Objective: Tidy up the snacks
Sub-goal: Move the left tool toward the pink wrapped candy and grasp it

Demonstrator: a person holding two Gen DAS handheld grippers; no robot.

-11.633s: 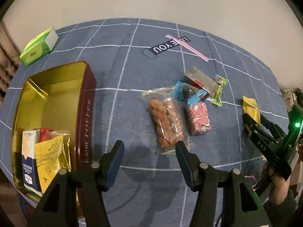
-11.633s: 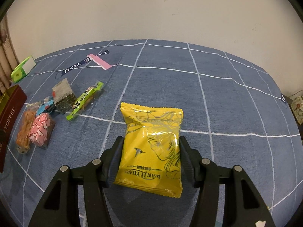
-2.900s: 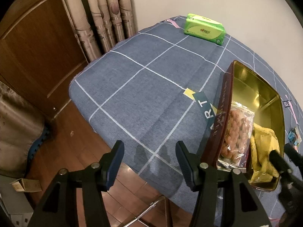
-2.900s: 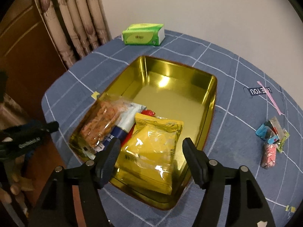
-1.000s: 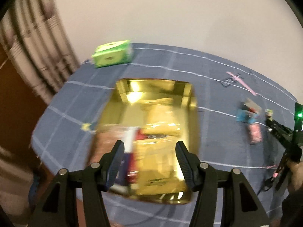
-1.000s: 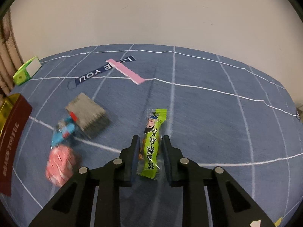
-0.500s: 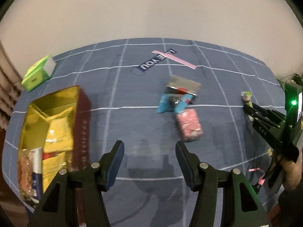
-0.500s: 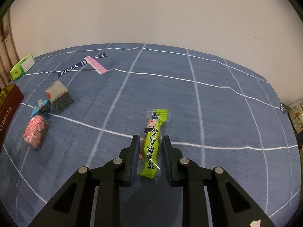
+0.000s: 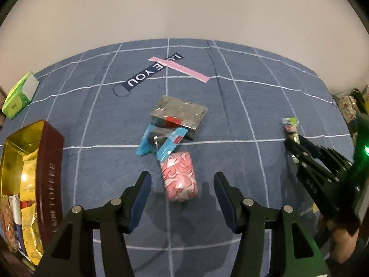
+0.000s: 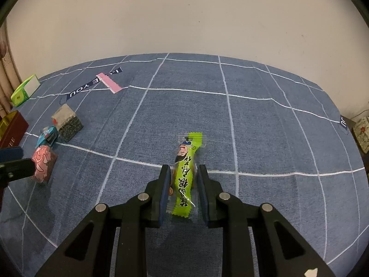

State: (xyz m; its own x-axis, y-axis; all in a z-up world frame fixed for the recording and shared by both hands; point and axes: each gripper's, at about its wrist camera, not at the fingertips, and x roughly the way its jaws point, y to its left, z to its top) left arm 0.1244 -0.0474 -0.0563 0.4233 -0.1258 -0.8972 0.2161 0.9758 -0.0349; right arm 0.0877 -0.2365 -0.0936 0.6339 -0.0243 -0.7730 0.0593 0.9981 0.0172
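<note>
Partway: tin (image 9: 49, 161) at bench left edge holds several packs. Right claw (image 10: 183, 184) pinches green stick (image 10: 185, 173), not yet binned. Left claw (image 9: 182, 194) spread over pink pack (image 9: 180, 179); blue pack (image 9: 161, 143) and grey pack (image 9: 180, 113) left mid-bench.

Gold tin (image 9: 49, 168): cut off by the left edge in the left wrist view, its packets only partly visible. Blue packet (image 9: 159, 142): partly under the grey packet (image 9: 182, 113). Green stick snack (image 10: 185, 175): sides hidden by the right claw (image 10: 184, 192) pads.
</note>
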